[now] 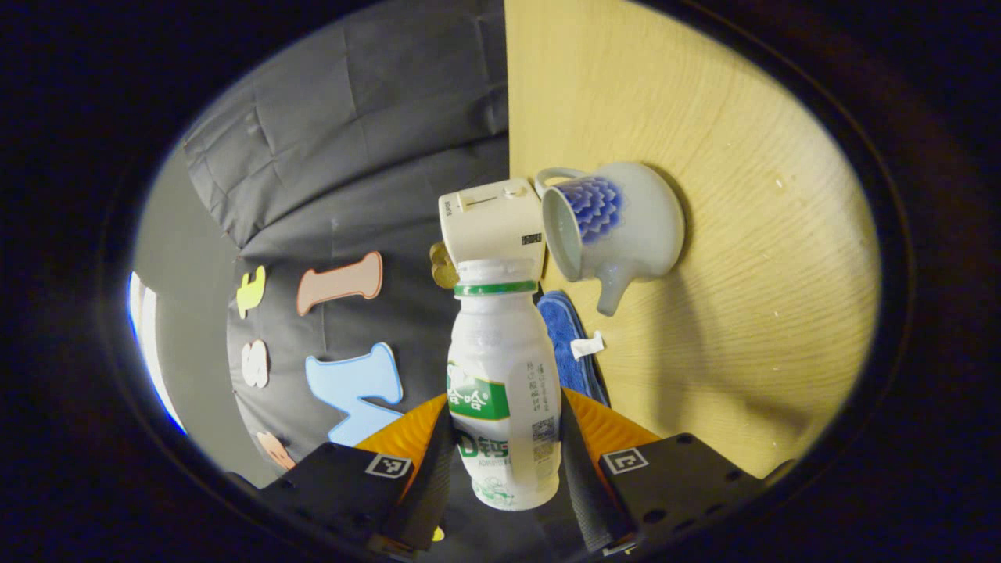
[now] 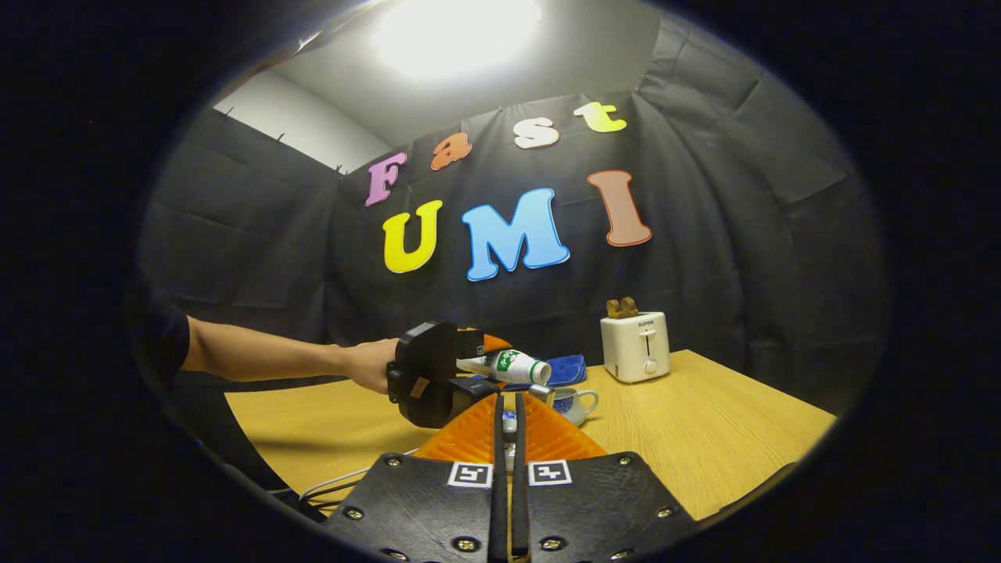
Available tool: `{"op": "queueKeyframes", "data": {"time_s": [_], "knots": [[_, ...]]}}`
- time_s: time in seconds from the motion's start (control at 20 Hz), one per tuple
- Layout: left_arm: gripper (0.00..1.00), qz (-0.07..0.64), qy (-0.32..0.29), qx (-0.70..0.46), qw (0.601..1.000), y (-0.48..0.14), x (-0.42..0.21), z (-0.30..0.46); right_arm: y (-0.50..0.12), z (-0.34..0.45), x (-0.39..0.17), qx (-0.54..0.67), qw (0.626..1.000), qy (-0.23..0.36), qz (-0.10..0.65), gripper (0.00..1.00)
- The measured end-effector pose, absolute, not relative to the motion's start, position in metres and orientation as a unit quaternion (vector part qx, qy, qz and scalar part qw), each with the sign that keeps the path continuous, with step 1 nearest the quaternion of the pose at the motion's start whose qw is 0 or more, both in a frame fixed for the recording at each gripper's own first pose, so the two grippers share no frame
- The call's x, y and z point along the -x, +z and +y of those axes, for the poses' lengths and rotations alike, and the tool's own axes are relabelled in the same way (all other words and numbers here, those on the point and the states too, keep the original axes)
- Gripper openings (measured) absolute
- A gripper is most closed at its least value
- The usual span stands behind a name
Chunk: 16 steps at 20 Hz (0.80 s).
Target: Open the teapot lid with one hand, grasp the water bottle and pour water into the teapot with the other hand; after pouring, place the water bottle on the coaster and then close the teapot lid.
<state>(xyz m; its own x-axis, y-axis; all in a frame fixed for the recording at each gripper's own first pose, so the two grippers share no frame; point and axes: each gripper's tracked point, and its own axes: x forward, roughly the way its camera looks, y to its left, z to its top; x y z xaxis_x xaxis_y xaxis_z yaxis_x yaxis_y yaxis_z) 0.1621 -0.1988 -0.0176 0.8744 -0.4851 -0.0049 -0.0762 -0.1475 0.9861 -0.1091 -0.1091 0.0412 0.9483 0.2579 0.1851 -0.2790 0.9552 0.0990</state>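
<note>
Black cloth wall all round booth, creased, pinned along top edge. Pale ceiling above, bright lamp glaring. Light wooden table, grain visible. White toaster near table's far edge, against cloth. Blue cloth folded beside it.

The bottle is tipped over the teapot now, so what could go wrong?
1. The water bottle, held sideways in the left gripper, has its mouth near the rim of the teapot, not clearly over the opening, so water might splash onto the table.
2. The toaster and blue cloth sit close by and could get wet.
3. The right gripper appears to hold the lid by something small; it could slip.
</note>
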Motion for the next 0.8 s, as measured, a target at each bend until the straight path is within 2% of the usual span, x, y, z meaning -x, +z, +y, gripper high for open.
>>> {"op": "queueKeyframes", "data": {"time_s": [0.2, 0.25, 0.35, 0.55, 0.8], "knots": [[0.74, -0.19, -0.168, -0.677, 0.691, -0.01, -0.156, -0.197, 0.047, -0.105, 0.106, -0.056, 0.985, 0.138, -0.087, 0.02], [0.76, -0.188, -0.166, -0.657, 0.711, -0.01, -0.154, -0.193, 0.052, -0.105, 0.105, -0.057, 0.985, 0.137, -0.089, 0.02], [0.74, -0.169, -0.169, -0.609, 0.756, -0.015, -0.157, -0.178, 0.058, -0.11, 0.1, -0.055, 0.986, 0.129, -0.094, 0.02], [0.74, -0.16, -0.153, -0.55, 0.805, -0.013, -0.154, -0.148, 0.065, -0.112, 0.083, -0.053, 0.987, 0.121, -0.087, 0.02], [0.73, -0.145, -0.148, -0.421, 0.883, -0.003, -0.148, -0.111, 0.067, -0.121, 0.025, -0.029, 0.993, 0.1, -0.051, 0.02]]}}
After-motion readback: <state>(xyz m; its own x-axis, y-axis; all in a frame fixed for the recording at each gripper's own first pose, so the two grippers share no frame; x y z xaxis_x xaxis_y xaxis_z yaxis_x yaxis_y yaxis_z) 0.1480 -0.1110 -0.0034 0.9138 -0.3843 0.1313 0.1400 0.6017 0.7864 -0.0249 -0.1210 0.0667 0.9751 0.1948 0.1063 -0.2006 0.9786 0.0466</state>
